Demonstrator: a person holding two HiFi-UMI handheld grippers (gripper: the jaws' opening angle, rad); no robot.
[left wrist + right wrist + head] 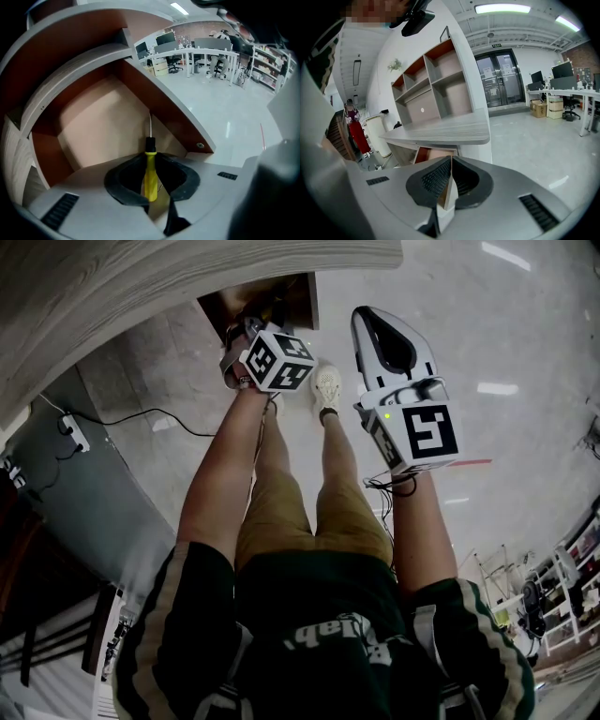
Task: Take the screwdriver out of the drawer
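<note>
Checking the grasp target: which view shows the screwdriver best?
Left gripper view: the screwdriver shows whole, yellow handle between the jaws. In the head view the left gripper covers it; the right gripper view misses it.

My shirt (319,615) is dark green with white lettering across its front, and its short sleeves (164,615), one at either side of the shirt, carry pale cream stripes along their length. Past the shirt's hem come mustard-tan shorts (281,512), and farther out from the shirt a cream knitted shoe (326,388). My left gripper (152,164) and right gripper (450,164) are pale grey shells with black ribbed pads (434,179). Each bears a white cube (424,432) printed with black square markers. A thin black cable (389,486) loops between the shirt and the right one's cube, and a small green light (385,414) glows just beyond.
</note>
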